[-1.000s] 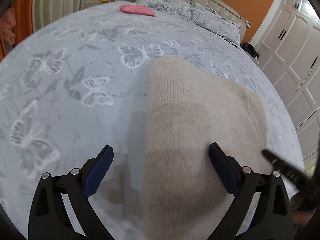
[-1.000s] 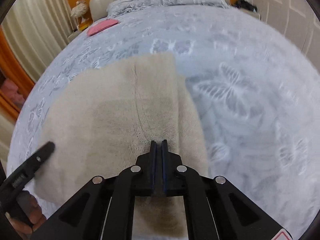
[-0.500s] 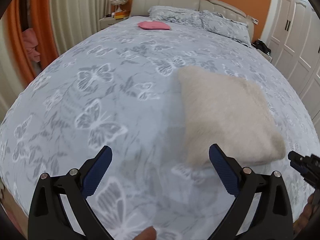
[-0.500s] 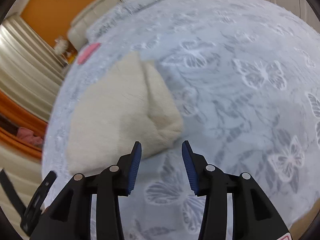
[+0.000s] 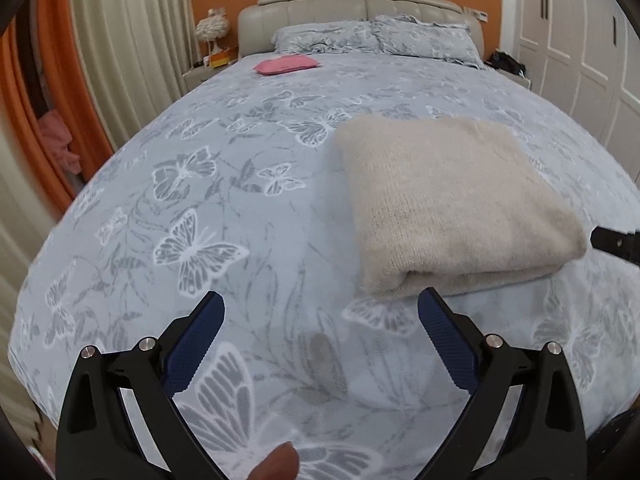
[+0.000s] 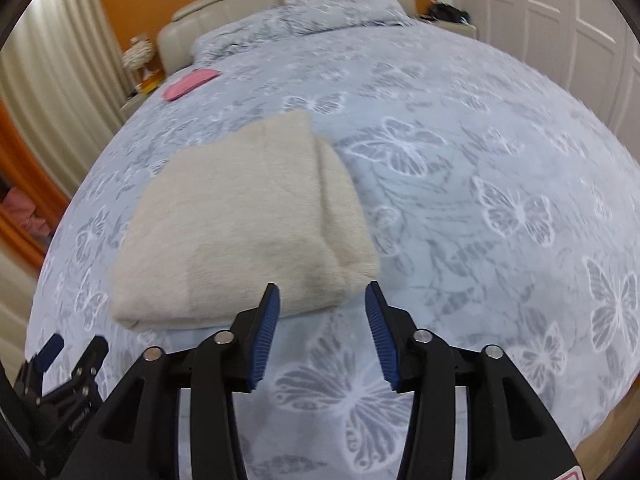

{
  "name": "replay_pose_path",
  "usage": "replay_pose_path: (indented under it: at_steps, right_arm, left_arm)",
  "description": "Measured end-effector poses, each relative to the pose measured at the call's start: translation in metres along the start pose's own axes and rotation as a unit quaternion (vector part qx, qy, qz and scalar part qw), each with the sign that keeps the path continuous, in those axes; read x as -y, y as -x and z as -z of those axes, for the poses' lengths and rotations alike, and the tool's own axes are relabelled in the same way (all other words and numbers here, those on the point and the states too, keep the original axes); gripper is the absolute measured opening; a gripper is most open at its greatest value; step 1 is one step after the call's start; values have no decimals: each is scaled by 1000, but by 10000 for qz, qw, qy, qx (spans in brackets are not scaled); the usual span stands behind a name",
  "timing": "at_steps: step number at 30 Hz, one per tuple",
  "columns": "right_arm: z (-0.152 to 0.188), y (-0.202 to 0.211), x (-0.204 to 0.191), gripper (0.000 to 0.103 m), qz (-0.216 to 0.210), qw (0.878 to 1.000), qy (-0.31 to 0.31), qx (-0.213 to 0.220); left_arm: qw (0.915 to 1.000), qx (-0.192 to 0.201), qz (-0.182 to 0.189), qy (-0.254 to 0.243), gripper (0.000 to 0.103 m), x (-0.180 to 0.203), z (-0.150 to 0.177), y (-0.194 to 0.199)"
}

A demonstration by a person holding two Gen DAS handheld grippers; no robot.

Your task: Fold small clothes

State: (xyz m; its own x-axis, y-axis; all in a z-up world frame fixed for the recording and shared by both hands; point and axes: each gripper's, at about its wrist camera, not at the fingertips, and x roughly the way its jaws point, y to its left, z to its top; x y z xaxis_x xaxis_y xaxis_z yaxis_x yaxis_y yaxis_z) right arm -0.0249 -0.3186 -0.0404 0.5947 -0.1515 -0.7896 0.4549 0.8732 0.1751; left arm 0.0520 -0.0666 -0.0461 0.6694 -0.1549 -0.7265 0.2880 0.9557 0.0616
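A cream knit garment (image 5: 448,200) lies folded into a thick rectangle on the bed. It also shows in the right wrist view (image 6: 244,228). My left gripper (image 5: 320,340) is open and empty, held back from the garment's near left corner. My right gripper (image 6: 322,320) is open and empty, just short of the garment's near right corner. The left gripper also shows at the bottom left of the right wrist view (image 6: 68,364). A tip of the right gripper shows at the right edge of the left wrist view (image 5: 616,242).
The bed (image 5: 200,200) has a grey butterfly-print cover. A folded pink item (image 5: 286,65) lies near the pillows (image 5: 372,38) and headboard. Curtains (image 5: 128,40) hang at the left. White wardrobe doors (image 5: 580,40) stand at the right. A nightstand (image 6: 140,76) sits by the headboard.
My right gripper opened, let go of the garment and drew back. My left gripper, open throughout, pulled back off the garment. The folded garment now rests free on the bed.
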Motion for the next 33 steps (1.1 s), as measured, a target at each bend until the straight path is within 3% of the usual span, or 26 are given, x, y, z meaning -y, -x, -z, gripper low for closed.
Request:
replay_pose_path:
  at_steps: [7,16,33]
  right_arm:
    - [7,6,-14,53,-22,9993,366,-12]
    - [19,11,-32,53,322,9955,884,59]
    - [20,11,-31,53,380,9960,812,40]
  left_arm:
    - [9999,25,-130,-23,95,4,4,3]
    - [9999,-20,-130,-106,95,8,7,3]
    - [9999,-18,-116,-73,95,8,9,5]
